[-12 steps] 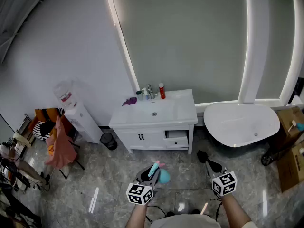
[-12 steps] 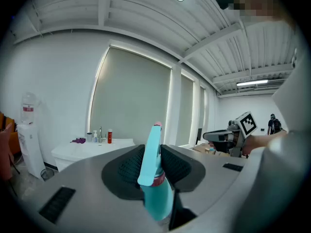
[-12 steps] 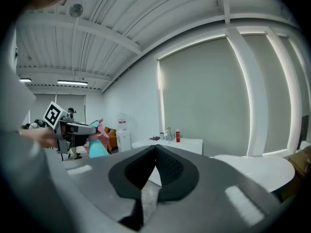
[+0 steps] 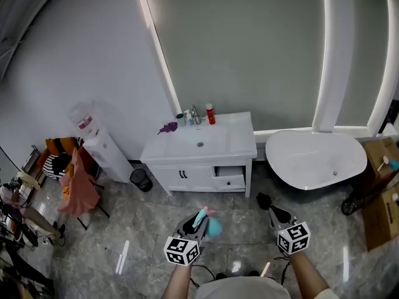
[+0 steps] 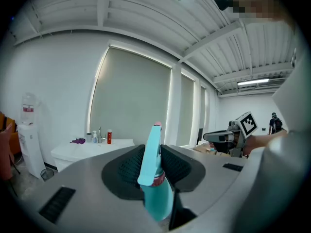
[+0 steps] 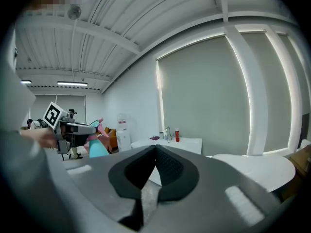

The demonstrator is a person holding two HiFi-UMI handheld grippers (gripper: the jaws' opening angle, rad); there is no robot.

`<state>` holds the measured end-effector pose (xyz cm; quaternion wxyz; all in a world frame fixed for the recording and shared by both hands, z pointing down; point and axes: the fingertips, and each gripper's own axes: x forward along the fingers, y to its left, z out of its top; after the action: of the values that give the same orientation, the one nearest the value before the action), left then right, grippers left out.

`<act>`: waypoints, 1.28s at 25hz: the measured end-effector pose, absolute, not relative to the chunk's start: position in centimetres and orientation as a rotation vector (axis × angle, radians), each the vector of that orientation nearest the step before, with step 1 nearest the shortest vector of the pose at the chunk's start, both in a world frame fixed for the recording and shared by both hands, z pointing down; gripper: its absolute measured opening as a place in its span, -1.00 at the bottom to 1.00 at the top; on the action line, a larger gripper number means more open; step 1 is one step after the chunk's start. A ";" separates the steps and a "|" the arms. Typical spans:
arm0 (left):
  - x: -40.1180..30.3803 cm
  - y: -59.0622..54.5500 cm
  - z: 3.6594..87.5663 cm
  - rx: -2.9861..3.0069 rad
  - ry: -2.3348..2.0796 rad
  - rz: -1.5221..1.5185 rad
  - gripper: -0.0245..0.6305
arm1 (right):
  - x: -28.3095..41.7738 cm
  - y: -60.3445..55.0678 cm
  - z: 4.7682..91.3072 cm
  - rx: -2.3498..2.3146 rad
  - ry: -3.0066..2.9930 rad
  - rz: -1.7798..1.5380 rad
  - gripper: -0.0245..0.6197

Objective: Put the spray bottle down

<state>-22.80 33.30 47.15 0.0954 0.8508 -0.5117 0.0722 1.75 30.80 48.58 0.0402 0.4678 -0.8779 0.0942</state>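
My left gripper (image 4: 201,218) is shut on a teal spray bottle (image 4: 212,227) with a pink nozzle, held above the floor in front of the vanity. In the left gripper view the spray bottle (image 5: 154,178) stands upright between the two black pads, its teal trigger head poking up past them. My right gripper (image 4: 264,202) hangs beside it at the same height, jaws shut with nothing in them; in the right gripper view its pads (image 6: 163,165) meet. The white vanity (image 4: 198,149) with its sink stands ahead of both grippers.
On the vanity's back edge stand a red bottle (image 4: 211,114), a tap and small bottles. A white bathtub (image 4: 315,159) is to the right, a water dispenser (image 4: 100,151) and a small black bin (image 4: 140,179) to the left. Cardboard boxes (image 4: 380,204) sit far right.
The whole view has shifted slightly: the vanity and tub sit a little higher in the frame. Both grippers keep their places and the bottle stays in the left one.
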 end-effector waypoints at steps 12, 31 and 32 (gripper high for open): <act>-18.6 32.9 47.9 2.493 -1.568 0.200 -0.61 | 5.4 30.5 51.1 1.327 -2.669 0.346 -0.89; -15.7 29.5 49.6 2.461 -1.580 0.178 -0.61 | 7.1 27.4 54.4 1.239 -2.624 0.422 -0.89; -15.8 28.9 49.7 2.462 -1.575 0.177 -0.61 | 6.9 26.9 54.6 1.238 -2.619 0.422 -0.89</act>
<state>-15.85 28.87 49.72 0.1065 0.8361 -0.5348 0.0602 6.92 26.85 54.55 0.1068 0.4204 -0.8895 0.1435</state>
